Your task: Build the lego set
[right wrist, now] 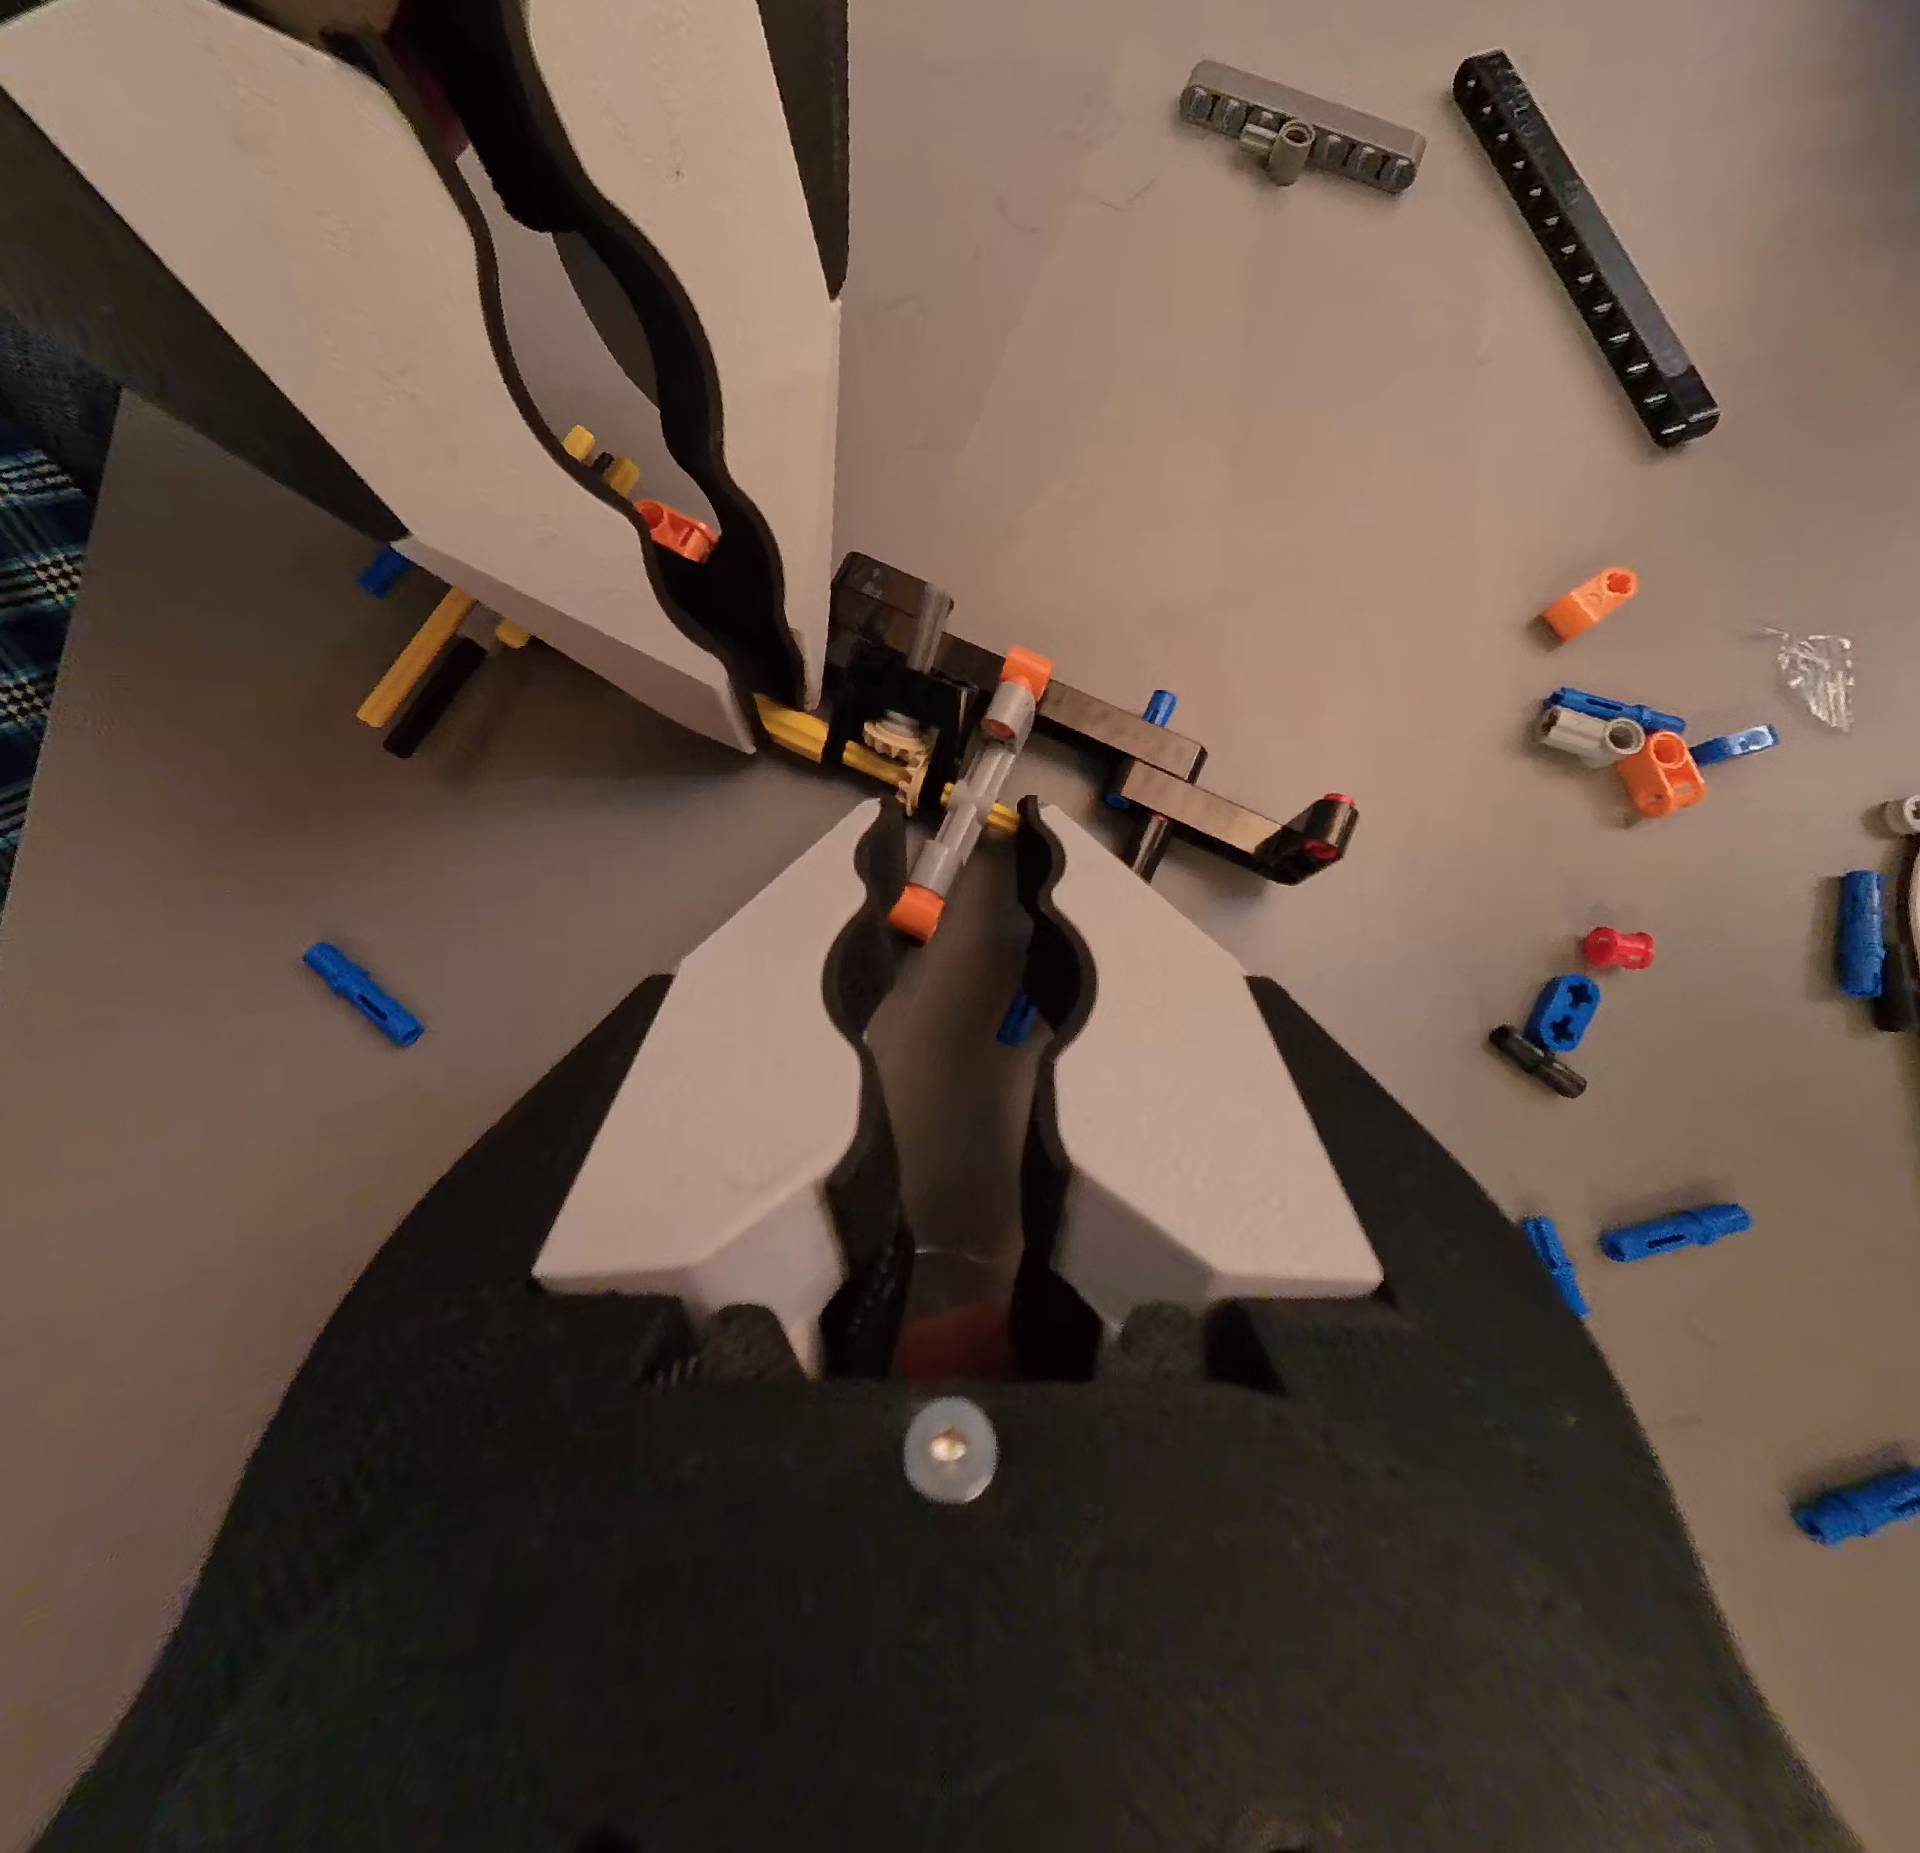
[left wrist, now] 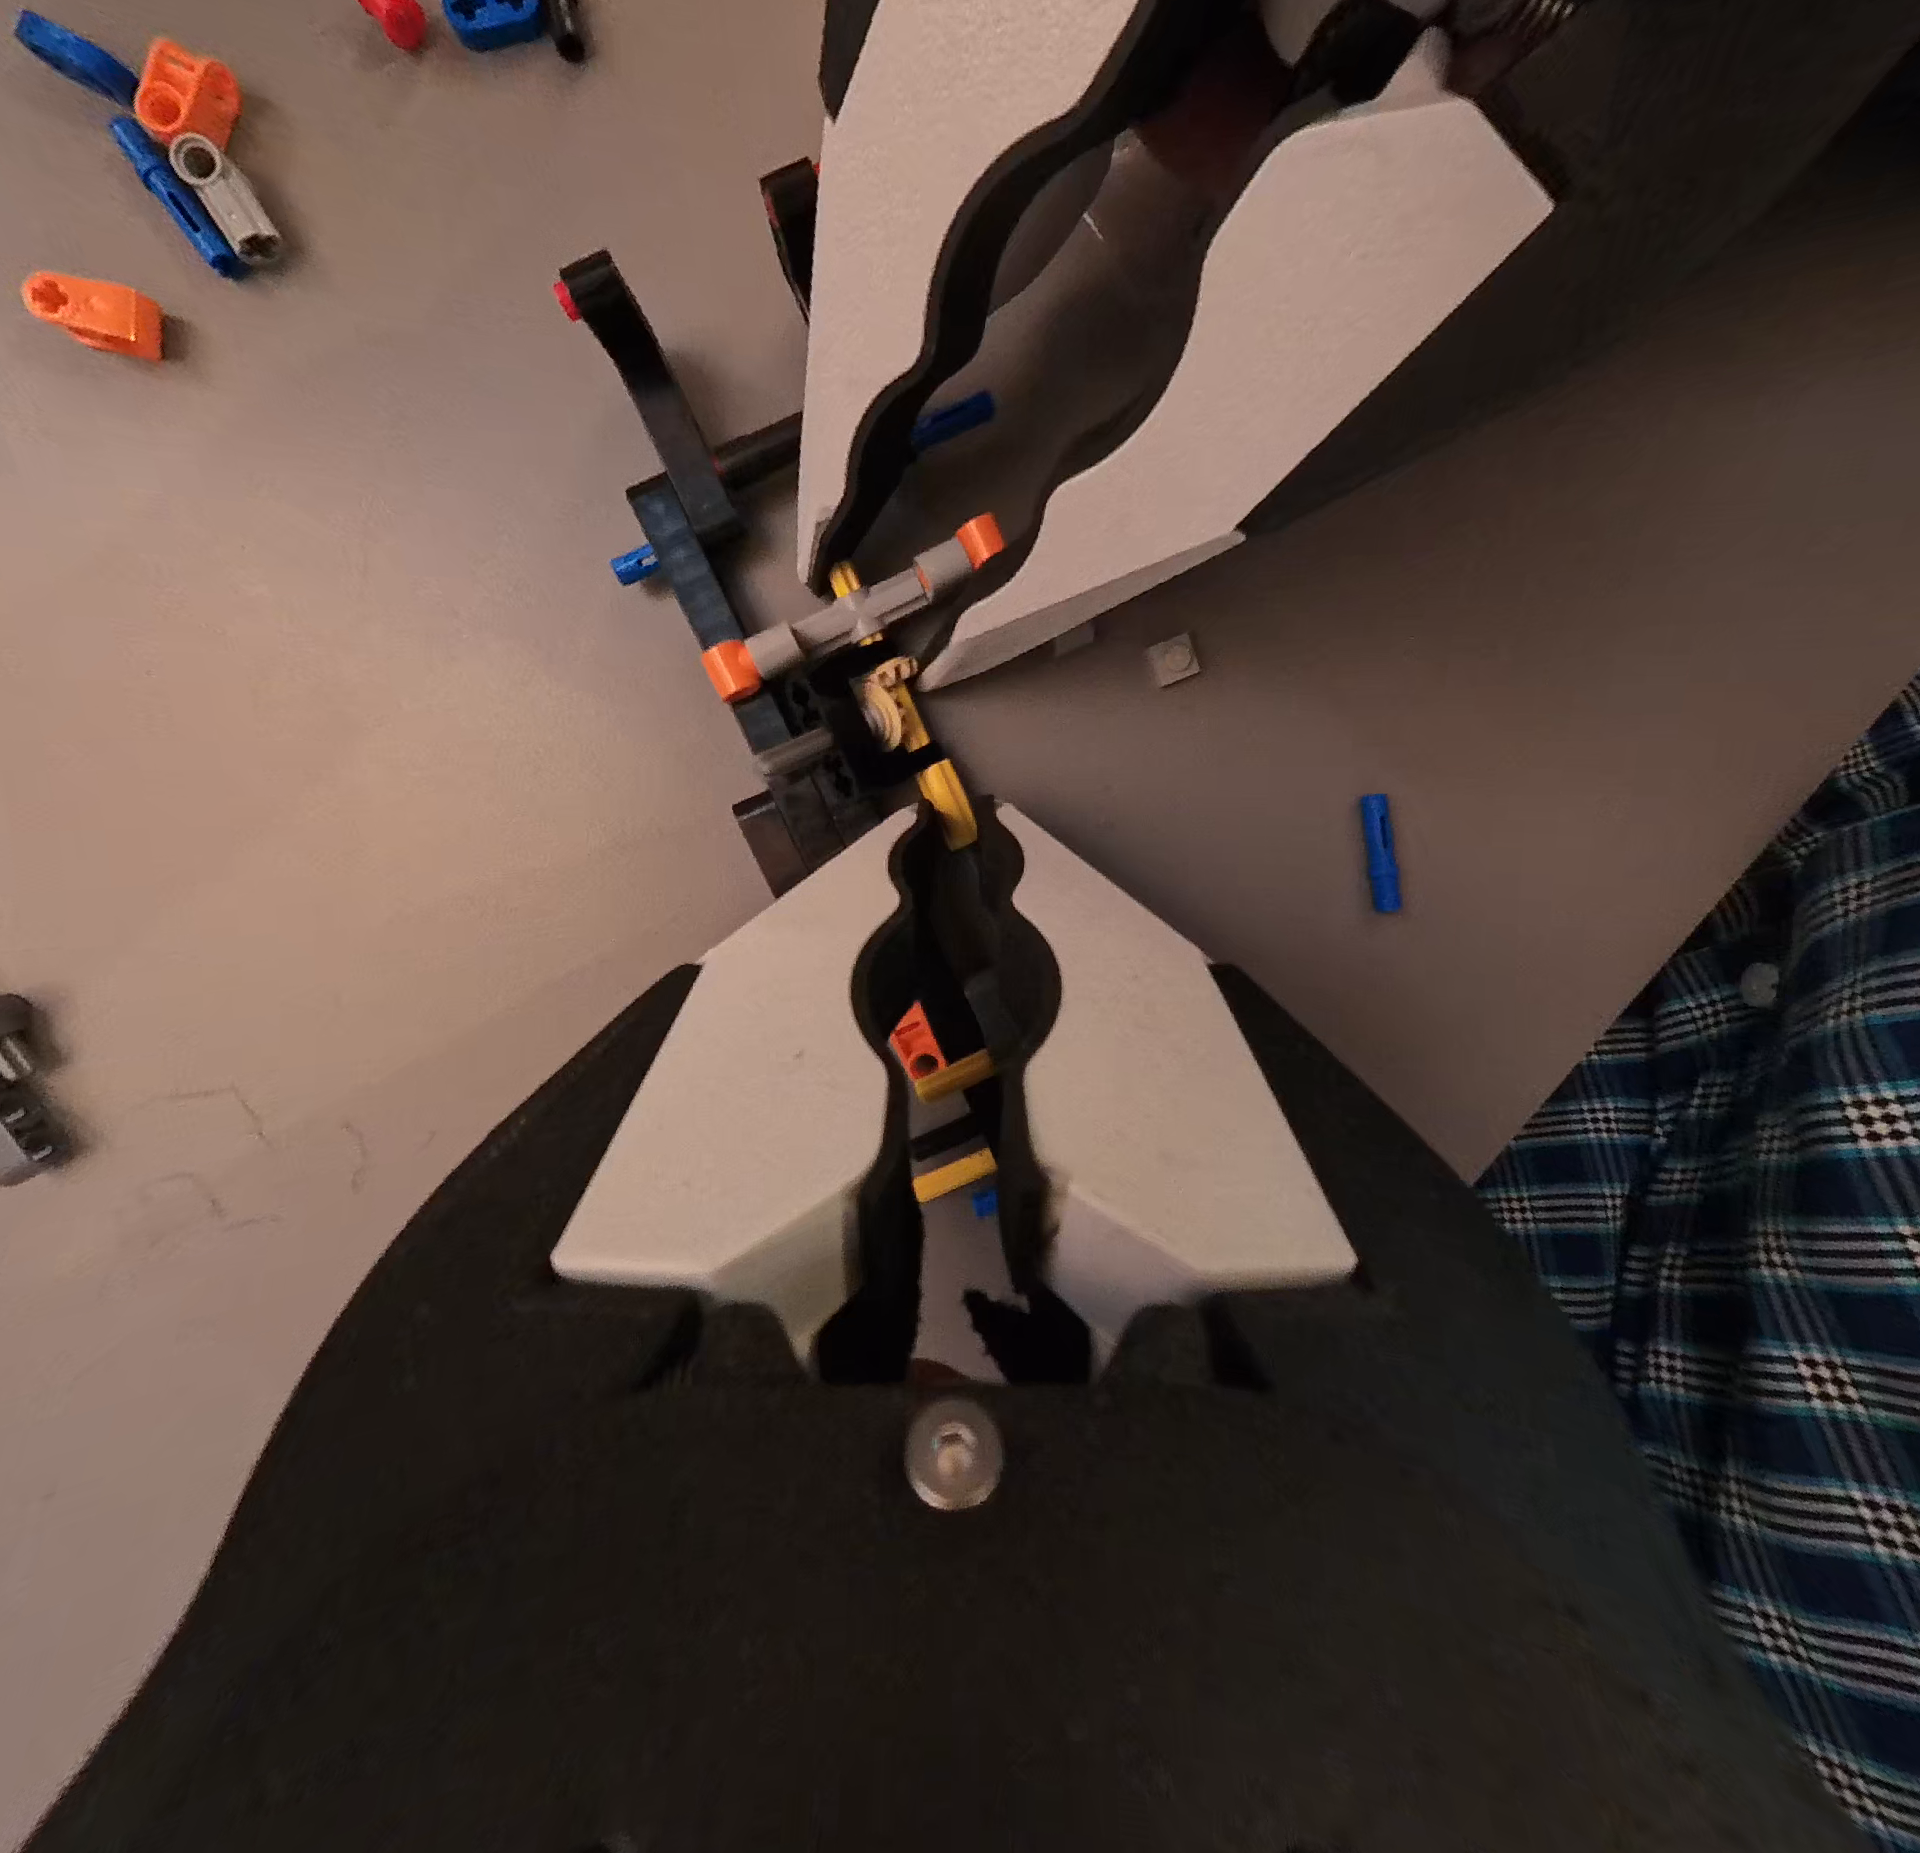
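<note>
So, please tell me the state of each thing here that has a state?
Left hand-held gripper: shut on the yellow axle.
Right hand-held gripper: open around the grey cross connector, tips near the axle.
Lego assembly: partly built, lying on the table.
Loose blue pin: lying unattached.
Long black beam: lying unused.

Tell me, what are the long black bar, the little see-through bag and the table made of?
The long black bar looks like hard, glossy plastic: light glints off its row of holes. The see-through bag seems to be thin, crinkly plastic film, with shiny creases. The table has a smooth, matte, greyish-beige top, maybe laminate or painted board; the pictures cannot settle which.
</note>
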Available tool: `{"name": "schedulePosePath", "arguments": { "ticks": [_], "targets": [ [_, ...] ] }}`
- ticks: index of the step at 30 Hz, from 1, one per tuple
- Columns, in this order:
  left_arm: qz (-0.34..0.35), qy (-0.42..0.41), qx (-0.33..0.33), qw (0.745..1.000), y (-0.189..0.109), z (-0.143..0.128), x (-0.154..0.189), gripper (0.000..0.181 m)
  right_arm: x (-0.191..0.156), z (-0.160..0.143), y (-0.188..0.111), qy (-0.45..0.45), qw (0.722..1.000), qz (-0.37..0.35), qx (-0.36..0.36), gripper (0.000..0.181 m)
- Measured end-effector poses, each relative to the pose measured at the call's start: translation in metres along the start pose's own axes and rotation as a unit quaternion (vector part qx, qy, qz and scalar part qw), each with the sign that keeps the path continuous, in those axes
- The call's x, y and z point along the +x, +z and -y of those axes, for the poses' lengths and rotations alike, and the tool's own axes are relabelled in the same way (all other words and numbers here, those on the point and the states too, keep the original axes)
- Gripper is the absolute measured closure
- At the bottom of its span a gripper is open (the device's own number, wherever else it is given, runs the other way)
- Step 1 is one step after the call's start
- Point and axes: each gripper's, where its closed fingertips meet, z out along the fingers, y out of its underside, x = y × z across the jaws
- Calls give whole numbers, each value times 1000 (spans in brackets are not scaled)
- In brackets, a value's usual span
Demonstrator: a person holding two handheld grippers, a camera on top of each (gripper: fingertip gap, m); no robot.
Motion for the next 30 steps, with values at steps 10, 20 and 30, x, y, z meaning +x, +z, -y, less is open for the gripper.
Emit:
{"name": "schedulePosePath", "arguments": {
  "ticks": [10, 20, 30],
  "targets": [
    [11, -9, 14, 1000, 2, 0, 0, 177, 0, -2, -5, -3, 999, -35, -19, 160],
    [16, -22, 24, 999, 3, 1, -3, 177, 2, -3, -9, 41, 997, -54, -22, 162],
    [17, -29, 36, 999, 3, 1, -3, 177, 3, -5, -6, 67, 994, -83, -23, 169]
  ]
}}
